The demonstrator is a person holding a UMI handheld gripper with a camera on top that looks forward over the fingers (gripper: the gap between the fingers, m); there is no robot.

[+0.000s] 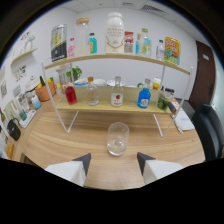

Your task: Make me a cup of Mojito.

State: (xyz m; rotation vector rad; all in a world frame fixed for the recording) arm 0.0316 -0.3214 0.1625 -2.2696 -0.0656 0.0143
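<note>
Clear glass and pale wood.
A smooth, transparent glass tumbler [118, 138] stands on a matt wood-grain surface [60, 140]; the shelf [120, 106] boards look wooden, on thin white metal legs.

Clear colourless glass [118, 138] on light wood-grain table [60, 145]. White-framed shelf [120, 106] with pale wooden boards. Red liquid bottle [70, 94], blue bottle [144, 97], clear bottle with red-and-white label [117, 93]. Tool [114, 163]: white body, dark tips.

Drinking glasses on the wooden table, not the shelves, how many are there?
1: a clear round drinking glass stands on the wooden table, just ahead of the open jaws, before the shelf rack.
</note>
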